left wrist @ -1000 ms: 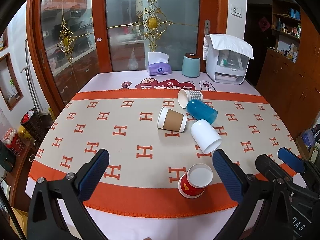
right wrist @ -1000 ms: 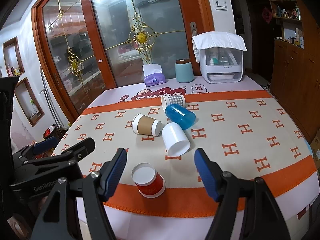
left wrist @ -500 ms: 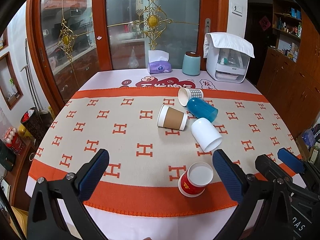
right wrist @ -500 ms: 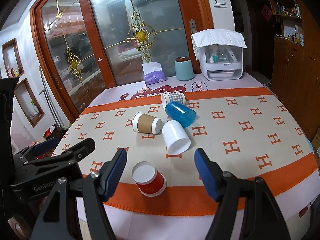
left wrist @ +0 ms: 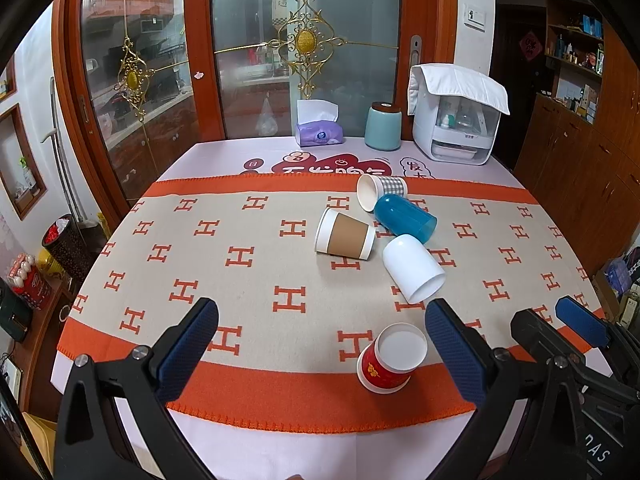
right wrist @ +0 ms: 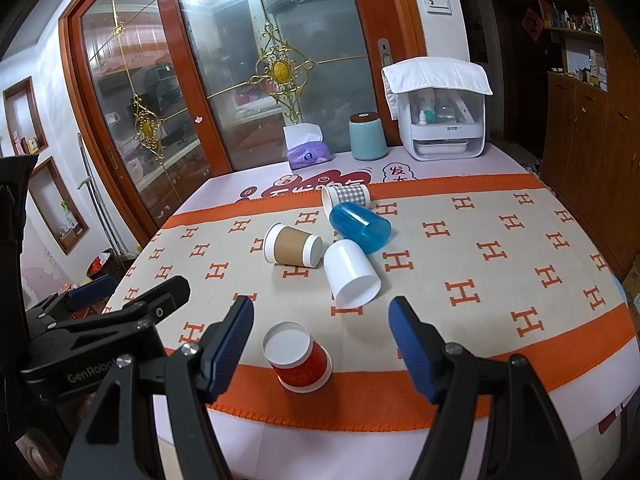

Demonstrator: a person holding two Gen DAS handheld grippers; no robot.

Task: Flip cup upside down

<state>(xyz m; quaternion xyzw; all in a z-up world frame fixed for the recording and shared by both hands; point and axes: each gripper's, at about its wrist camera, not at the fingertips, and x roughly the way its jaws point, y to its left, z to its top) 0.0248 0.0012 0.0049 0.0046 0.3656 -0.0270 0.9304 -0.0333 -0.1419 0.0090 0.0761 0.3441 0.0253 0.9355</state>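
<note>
Several cups sit on the orange-and-beige cloth (left wrist: 240,216). A red paper cup (left wrist: 390,360) (right wrist: 298,356) stands with its white flat end up, nearest me. A white cup (left wrist: 414,268) (right wrist: 352,276), a brown sleeved cup (left wrist: 346,236) (right wrist: 294,246), a blue plastic cup (left wrist: 406,218) (right wrist: 360,226) and a checked cup (left wrist: 380,190) (right wrist: 346,196) lie on their sides mid-table. My left gripper (left wrist: 320,344) is open and empty, above the near edge, left of the red cup. My right gripper (right wrist: 322,344) is open and empty, with the red cup between its fingers in view.
At the table's far edge stand a purple tissue box (left wrist: 319,132), a teal canister (left wrist: 383,126) and a white appliance with a towel on top (left wrist: 456,120). Glass doors stand behind. Wooden cabinets (left wrist: 580,152) line the right side. The right gripper's body (left wrist: 576,340) shows at the left wrist view's right edge.
Both grippers have risen and drifted back very slightly, so the table appears a little lower. The cups have not moved and both grippers remain open.
</note>
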